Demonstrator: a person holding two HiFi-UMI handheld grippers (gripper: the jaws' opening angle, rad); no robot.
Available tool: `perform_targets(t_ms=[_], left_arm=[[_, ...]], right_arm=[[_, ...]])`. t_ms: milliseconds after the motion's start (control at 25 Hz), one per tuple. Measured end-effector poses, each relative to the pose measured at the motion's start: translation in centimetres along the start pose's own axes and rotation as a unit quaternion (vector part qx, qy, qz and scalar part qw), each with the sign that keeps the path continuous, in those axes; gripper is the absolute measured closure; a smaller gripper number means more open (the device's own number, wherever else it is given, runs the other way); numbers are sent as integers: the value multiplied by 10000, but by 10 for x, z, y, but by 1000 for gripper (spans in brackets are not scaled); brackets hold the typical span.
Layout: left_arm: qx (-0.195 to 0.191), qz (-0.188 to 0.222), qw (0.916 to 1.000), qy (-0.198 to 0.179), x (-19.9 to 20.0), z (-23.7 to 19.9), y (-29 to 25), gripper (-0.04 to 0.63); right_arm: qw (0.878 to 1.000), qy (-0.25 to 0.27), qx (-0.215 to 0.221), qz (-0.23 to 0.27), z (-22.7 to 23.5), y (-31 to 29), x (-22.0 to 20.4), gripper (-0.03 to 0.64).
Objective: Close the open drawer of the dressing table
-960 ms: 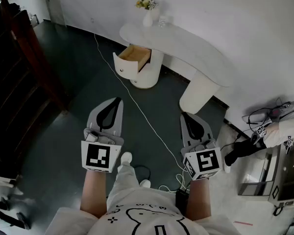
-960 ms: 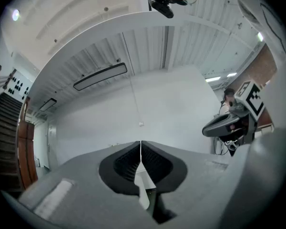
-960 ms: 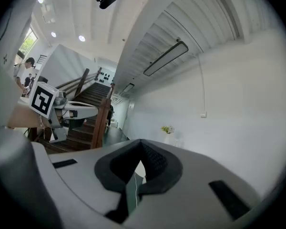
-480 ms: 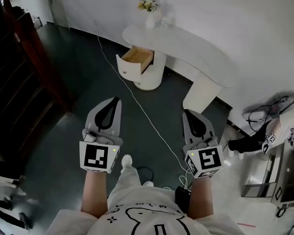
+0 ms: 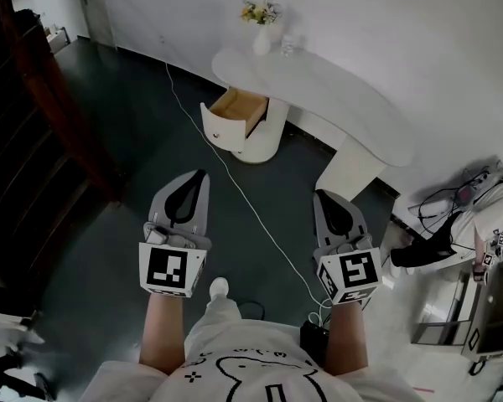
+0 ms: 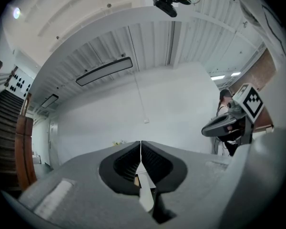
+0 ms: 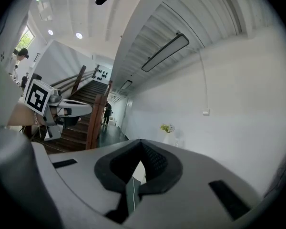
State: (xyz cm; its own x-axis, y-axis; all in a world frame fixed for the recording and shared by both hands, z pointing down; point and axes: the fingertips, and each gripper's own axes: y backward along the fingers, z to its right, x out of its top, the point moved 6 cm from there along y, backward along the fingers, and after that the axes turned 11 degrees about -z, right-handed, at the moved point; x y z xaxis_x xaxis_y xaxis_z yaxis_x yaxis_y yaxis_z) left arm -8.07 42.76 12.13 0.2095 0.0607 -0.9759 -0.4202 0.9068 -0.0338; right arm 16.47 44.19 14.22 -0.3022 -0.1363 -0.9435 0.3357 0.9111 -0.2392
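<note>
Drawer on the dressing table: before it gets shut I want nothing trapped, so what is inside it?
The drawer shows only a bare wood-coloured bottom in the head view, though it is far off. Its rear part runs under the tabletop, so that is hidden.

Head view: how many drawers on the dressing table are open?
1: the drawer sticks out of the round pedestal under the vase end of the dressing table. Others may be hidden beneath it.
</note>
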Motion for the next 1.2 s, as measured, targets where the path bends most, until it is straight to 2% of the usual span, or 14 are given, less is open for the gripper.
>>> perform_targets(t_ms=[600,840,1080,1200], left_arm=[[-286,-156,9994,104,-40,-129,-122,577],[-291,-238,9990,233,-51,-157,-133,577],[-437,-363,9981,237,-66,-162,-138,578],[-369,-402,9981,296,-70,-169,-142,578]], right_arm=[[9991,-11,-65,-415,-13,-166,31,620],[9985,6,-12,-556,-27,-196,33,620],[9979,22,44,-653,-29,-211,30,620],[9980,-28,57,-626,-28,-220,31,620]])
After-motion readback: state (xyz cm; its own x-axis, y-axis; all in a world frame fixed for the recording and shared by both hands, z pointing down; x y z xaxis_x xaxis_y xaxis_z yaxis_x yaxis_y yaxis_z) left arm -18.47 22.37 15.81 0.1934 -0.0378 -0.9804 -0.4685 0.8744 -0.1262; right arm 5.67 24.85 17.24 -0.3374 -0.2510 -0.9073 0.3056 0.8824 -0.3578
